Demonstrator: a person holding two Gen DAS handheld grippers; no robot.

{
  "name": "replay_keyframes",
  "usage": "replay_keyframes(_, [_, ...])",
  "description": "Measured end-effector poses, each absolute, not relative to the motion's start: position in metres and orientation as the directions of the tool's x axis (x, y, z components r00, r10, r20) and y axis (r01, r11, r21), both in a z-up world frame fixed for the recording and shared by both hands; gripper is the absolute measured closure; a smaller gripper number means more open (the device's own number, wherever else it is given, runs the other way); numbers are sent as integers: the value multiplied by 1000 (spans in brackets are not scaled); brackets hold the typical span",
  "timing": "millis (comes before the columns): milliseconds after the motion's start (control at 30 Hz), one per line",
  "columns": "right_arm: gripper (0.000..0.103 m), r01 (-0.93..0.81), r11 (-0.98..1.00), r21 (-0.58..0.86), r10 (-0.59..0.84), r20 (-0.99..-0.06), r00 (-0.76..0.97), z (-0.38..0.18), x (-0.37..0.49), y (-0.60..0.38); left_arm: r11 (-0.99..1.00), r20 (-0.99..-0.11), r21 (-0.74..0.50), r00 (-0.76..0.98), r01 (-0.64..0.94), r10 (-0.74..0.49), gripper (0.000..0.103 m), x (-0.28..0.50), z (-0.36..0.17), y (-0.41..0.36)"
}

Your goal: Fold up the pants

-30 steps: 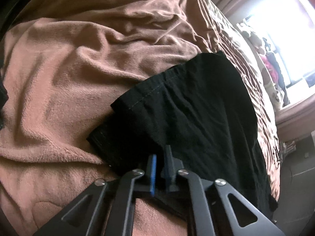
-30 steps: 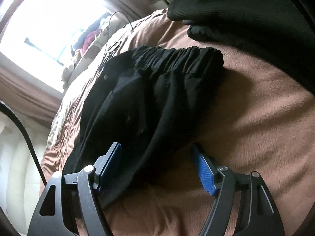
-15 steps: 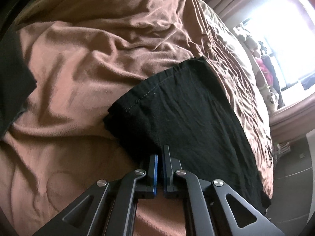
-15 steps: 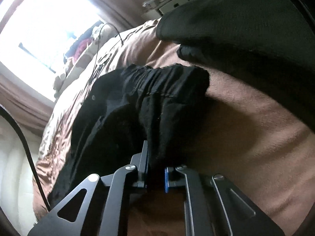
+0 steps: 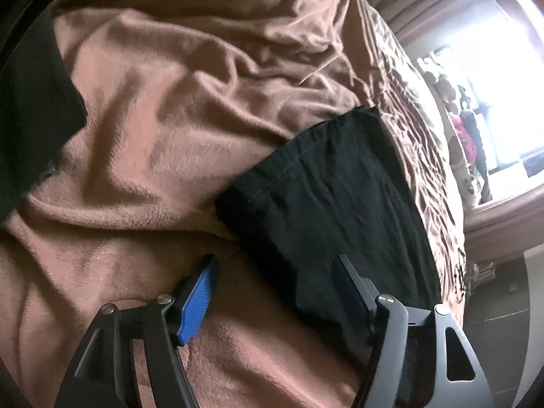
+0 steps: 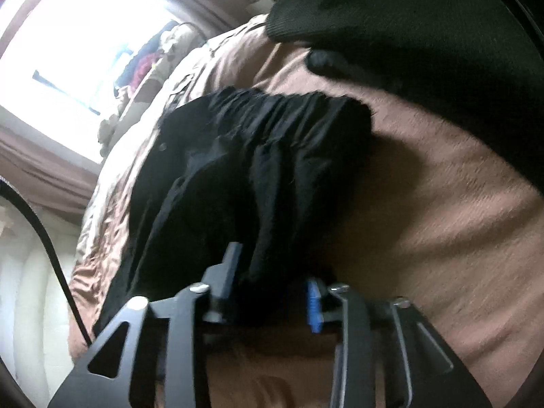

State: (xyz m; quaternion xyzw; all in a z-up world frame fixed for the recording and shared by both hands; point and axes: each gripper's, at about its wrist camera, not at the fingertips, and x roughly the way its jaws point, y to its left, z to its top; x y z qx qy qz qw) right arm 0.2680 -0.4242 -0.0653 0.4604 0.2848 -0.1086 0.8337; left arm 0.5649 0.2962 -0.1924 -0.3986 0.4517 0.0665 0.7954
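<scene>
Item: black pants [image 5: 333,204], lying on a brown fleece blanket [image 5: 163,136] over a bed, hem end toward the left gripper, gathered elastic waistband [image 6: 272,108] toward the right gripper; left gripper [image 5: 275,292]: jaws spread wide, nothing held, the 2 fingers straddling the leg edge with the blue pad [image 5: 197,299] over bare blanket; right gripper [image 6: 272,278]: jaws nearly closed on a bunched ridge of the pants near the waist, cloth puckered between them; risks, as judged: with only 1 end held, any lift would drag the free leg and skew the fold; the bunched pinch may hold too few layers and slip, or set a crease; the left fingers closing here could catch blanket pile along with the hem; motion blur in the right view suggests haste; dark sleeve [image 6: 425,17] nearby, uninvolved.
</scene>
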Motion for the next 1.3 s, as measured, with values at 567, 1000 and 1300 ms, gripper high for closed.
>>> replay_keyframes(567, [62,364,484,796,92,-460,883,-93,293,-437,612,-677,-675,677,-412,-290,50,571,-204,296])
replay_keyframes(1000, [69,310,483,819,65,-387,920,-96,281,-430,629,-688,-656,673,-418,-271,82,580,-201,288])
replay_keyframes(1300, [78,339,505,794,103,-445,889,-104,302,-440,679,-738,-569,653,-464,-172,96,586,-201,276])
